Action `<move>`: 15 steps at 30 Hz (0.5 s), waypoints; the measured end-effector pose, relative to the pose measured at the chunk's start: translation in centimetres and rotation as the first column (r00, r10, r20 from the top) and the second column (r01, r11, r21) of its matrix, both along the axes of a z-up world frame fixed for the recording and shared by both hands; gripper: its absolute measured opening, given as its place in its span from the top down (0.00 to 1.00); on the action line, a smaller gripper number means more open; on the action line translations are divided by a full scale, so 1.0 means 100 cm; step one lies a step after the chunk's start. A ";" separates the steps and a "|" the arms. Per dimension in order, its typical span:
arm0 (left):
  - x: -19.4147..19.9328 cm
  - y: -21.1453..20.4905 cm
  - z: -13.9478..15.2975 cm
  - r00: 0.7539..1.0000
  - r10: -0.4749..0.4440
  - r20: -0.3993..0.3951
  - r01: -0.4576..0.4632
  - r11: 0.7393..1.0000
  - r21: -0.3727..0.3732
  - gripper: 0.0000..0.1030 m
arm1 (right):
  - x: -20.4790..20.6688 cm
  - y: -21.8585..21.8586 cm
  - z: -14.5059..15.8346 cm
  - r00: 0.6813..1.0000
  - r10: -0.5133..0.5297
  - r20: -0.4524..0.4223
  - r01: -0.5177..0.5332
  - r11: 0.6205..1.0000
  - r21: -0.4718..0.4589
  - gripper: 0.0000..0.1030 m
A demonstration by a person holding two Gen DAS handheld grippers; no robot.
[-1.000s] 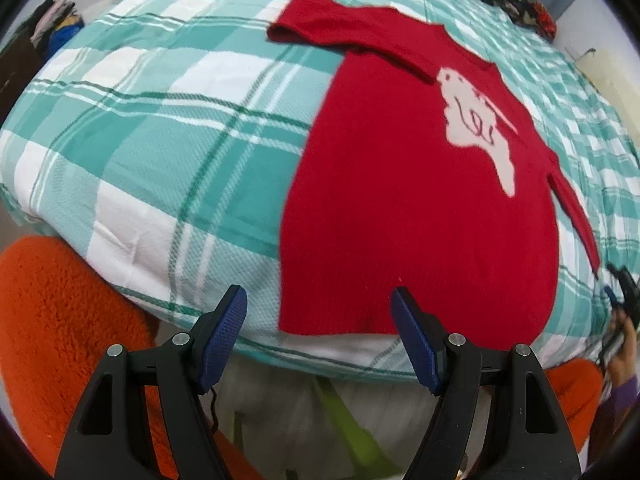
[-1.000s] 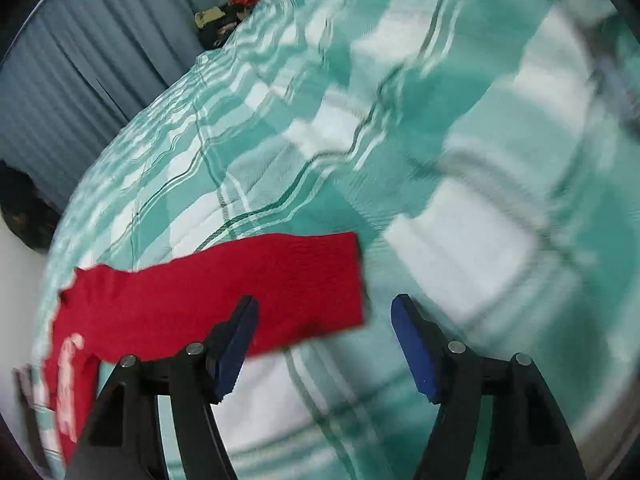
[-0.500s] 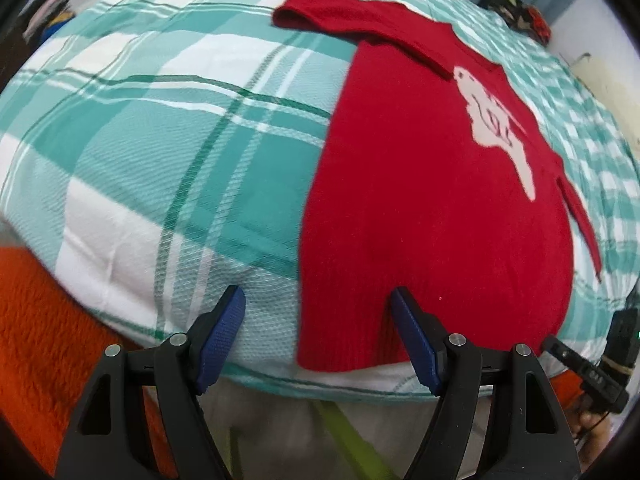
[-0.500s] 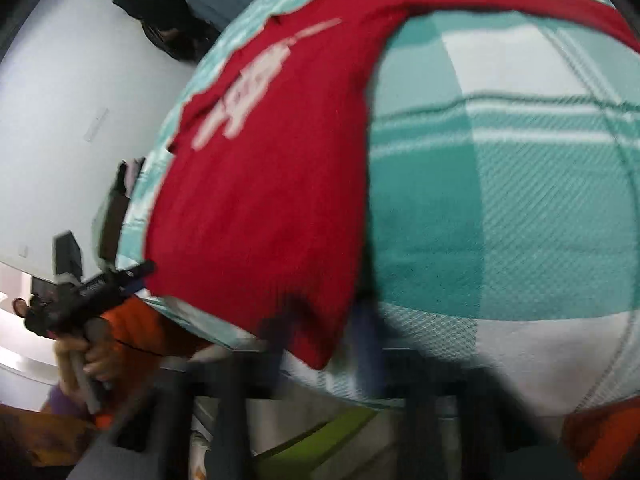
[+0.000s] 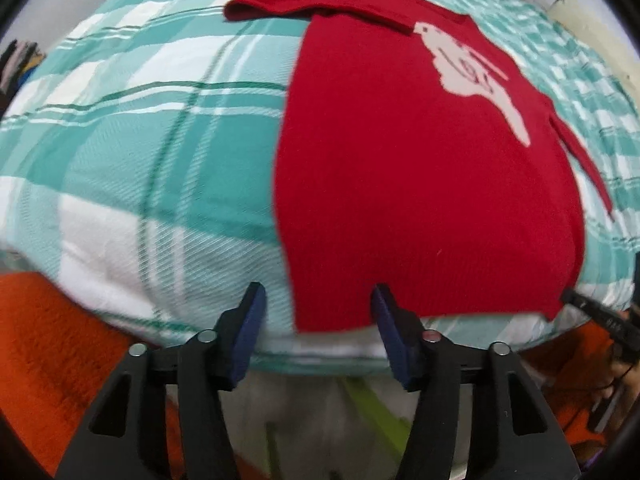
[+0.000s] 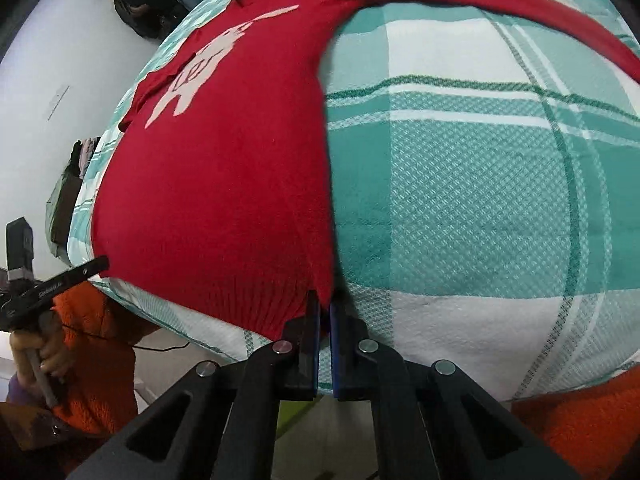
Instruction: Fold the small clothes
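A red sweater [image 5: 420, 168] with a pale animal print lies flat on the bed, sleeves spread out. In the left wrist view my left gripper [image 5: 318, 308] is open, its blue pads on either side of the sweater's near left hem corner. In the right wrist view the sweater [image 6: 224, 184] fills the left half. My right gripper [image 6: 325, 312] is shut on the sweater's near right hem corner. The right gripper [image 5: 600, 316] shows at the right edge of the left wrist view.
The bed has a green and white checked cover [image 5: 132, 160], also seen in the right wrist view [image 6: 480, 200]. The person's orange sleeves [image 5: 48, 360] are at the bed's near edge. Dark clothes [image 6: 140, 4] hang on the white wall.
My right gripper swung from the far sleeve to the near hem corner and closed on it. My left gripper moved forward to the other hem corner and stayed open.
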State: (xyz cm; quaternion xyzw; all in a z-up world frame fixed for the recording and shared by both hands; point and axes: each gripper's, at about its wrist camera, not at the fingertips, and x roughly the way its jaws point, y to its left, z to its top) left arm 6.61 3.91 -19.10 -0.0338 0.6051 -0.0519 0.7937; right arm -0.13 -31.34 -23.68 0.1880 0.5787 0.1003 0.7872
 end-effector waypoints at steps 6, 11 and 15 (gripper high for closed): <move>0.025 0.006 0.072 0.979 -0.077 0.186 0.067 0.996 0.064 0.33 | -0.028 -0.014 0.050 0.991 -0.063 0.122 0.074 0.993 -0.093 0.44; 0.125 -0.051 0.097 0.927 -0.321 0.193 0.300 0.945 0.129 0.24 | -0.042 -0.040 0.071 0.970 -0.146 0.192 0.171 0.978 -0.119 0.43; 0.205 -0.101 0.065 0.917 -0.394 0.056 0.370 0.896 0.245 0.24 | -0.032 -0.037 0.057 0.973 -0.170 0.155 0.189 0.975 -0.119 0.43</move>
